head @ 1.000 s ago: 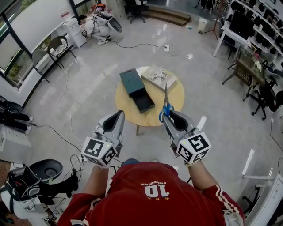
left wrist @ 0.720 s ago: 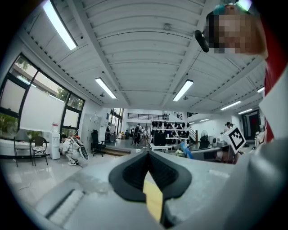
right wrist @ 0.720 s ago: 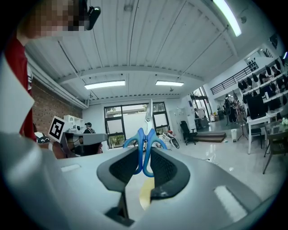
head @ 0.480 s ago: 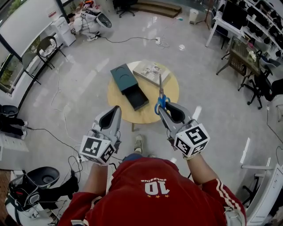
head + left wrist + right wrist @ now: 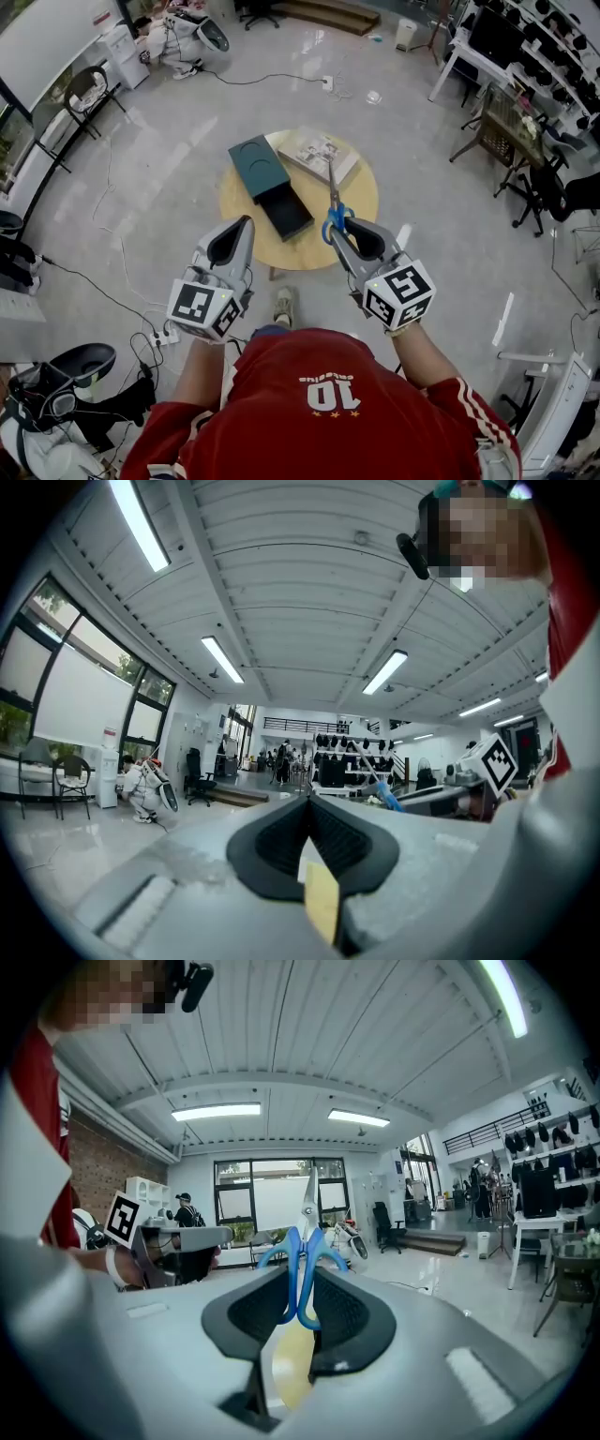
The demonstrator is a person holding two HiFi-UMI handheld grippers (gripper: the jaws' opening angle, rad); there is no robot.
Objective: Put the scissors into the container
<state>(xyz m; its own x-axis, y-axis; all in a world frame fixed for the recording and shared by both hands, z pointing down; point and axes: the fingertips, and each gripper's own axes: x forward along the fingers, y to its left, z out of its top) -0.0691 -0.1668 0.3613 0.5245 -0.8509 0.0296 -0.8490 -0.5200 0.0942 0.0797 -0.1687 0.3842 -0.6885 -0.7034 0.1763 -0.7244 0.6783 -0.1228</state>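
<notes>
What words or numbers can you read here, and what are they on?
"10": white digits on the back of the red shirt.
Booklet on the round table: print too small to read.
Nothing else is readable.

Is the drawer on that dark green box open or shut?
Open: the drawer is slid well out of the box, its hollow showing.

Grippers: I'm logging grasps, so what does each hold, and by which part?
The right gripper is shut on the scissors at their blue handles, blades pointing forward. The left gripper is shut and empty.
</notes>
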